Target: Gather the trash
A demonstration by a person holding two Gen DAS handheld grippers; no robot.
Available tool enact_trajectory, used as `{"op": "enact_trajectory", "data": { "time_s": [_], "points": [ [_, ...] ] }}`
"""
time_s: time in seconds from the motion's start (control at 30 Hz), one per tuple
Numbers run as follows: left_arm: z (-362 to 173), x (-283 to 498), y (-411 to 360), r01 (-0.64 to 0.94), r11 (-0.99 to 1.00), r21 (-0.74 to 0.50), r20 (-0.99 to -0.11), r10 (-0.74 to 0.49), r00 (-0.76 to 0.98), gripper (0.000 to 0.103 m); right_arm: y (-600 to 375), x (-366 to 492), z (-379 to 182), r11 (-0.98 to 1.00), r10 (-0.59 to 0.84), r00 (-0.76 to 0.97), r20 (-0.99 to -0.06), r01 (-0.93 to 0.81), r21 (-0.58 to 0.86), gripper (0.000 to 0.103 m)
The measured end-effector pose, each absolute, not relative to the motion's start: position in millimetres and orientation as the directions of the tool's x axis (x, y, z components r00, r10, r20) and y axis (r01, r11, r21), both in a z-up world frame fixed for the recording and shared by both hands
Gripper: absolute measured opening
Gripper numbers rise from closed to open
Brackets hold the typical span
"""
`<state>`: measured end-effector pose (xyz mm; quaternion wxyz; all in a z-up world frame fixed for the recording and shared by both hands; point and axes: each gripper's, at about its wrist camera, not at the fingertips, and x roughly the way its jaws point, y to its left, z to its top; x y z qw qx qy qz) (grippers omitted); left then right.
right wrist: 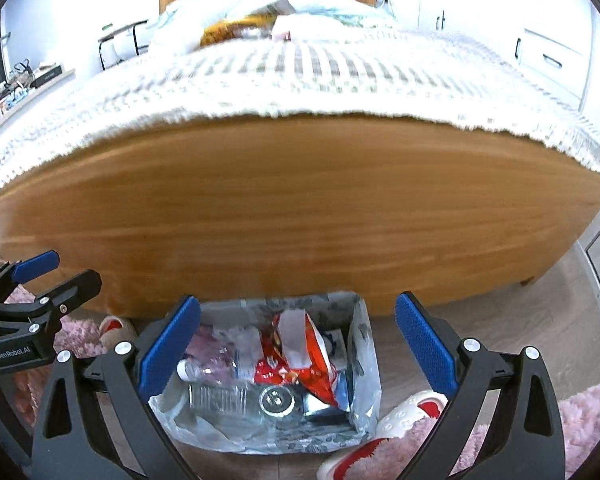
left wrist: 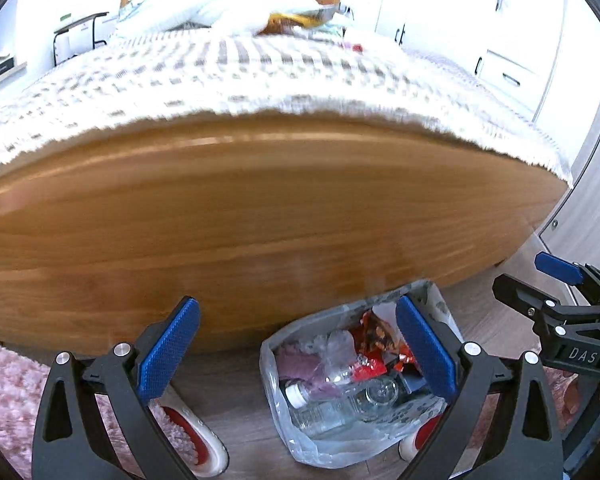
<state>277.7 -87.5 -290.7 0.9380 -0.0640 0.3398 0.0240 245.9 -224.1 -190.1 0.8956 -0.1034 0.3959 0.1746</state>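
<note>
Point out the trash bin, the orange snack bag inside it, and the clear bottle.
trash bin [right wrist: 362, 320], right wrist view, on its right wall.
orange snack bag [right wrist: 314, 376], right wrist view, on its crumpled front.
clear bottle [right wrist: 220, 398], right wrist view, on its ribbed body.

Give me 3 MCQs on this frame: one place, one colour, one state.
1. Where does the plastic-lined trash bin stand?
A. on the bed
B. on the floor against the wooden footboard
C. on the side table

2. What colour are the pads of the left gripper?
A. blue
B. green
C. yellow

3. What state is the right gripper in?
A. shut on a bottle
B. shut on a wrapper
C. open, holding nothing

Answers:
1 B: the bin sits on the wood-look floor at the footboard's base.
2 A: both ribbed pads are blue.
3 C: its jaws stand wide apart over the bin; the clear plastic bottles and red snack wrapper lie inside it.
</note>
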Motion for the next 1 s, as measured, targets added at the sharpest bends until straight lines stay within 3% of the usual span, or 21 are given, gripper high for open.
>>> {"op": "enact_trajectory", "data": {
  "time_s": [1.0],
  "points": [
    [-213,235,-62,0.022,0.987,-0.161,-0.366,-0.08,0.927,0.095,-232,218,-117,0.913,0.344,0.846,-0.408,-0.402,-0.063,0.094]
  ]
}}
